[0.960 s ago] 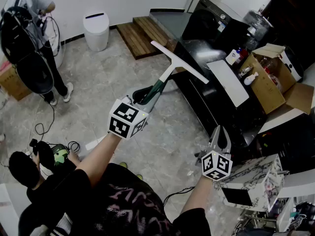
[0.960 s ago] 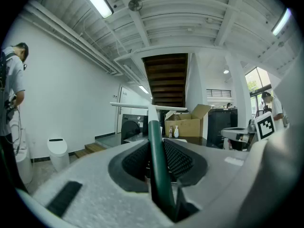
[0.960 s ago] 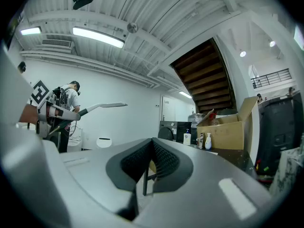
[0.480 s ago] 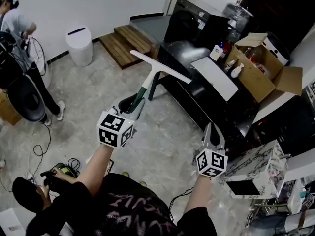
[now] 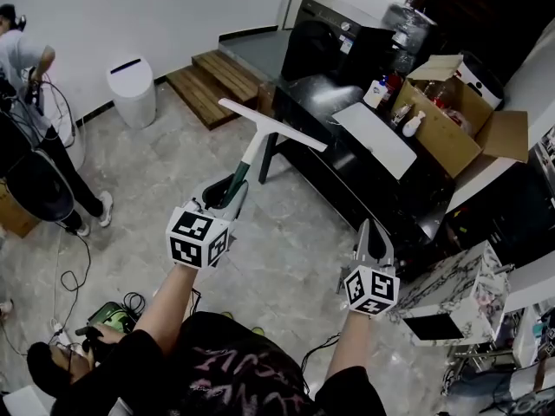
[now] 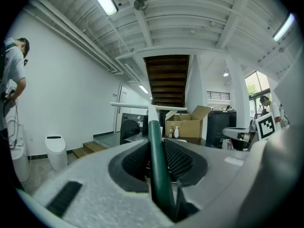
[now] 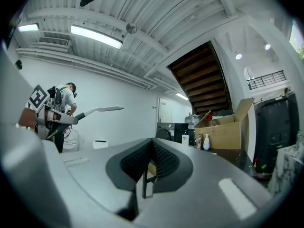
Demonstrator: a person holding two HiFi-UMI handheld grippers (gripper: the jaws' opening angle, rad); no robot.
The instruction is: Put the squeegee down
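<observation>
The squeegee has a dark green handle point(image 5: 239, 180) and a long white blade point(image 5: 271, 125) that hangs in the air beside the black table point(image 5: 323, 95). My left gripper point(image 5: 224, 196) is shut on the handle, and the blade points up and away from me. In the left gripper view the green handle point(image 6: 155, 146) runs straight out between the ribbed pads of the left gripper point(image 6: 155, 148) to the white blade point(image 6: 147, 106). My right gripper point(image 5: 373, 234) hovers lower right near the table's edge, shut with nothing in it. The right gripper point(image 7: 152, 146) view shows the squeegee point(image 7: 97, 110) far left.
On the black table lie a white board point(image 5: 375, 139), bottles point(image 5: 376, 92) and an open cardboard box point(image 5: 451, 115). A washing machine point(image 5: 328, 35) stands behind it. A white bin point(image 5: 132, 88), wooden steps point(image 5: 211, 76), a standing person point(image 5: 26, 68) and floor cables point(image 5: 74, 258) are left; a marble-topped stand point(image 5: 458, 295) is right.
The head view has swung, so the table and box sit more centrally. Both grippers lie slightly lower and further left in the picture. The squeegee stays held in the left gripper.
</observation>
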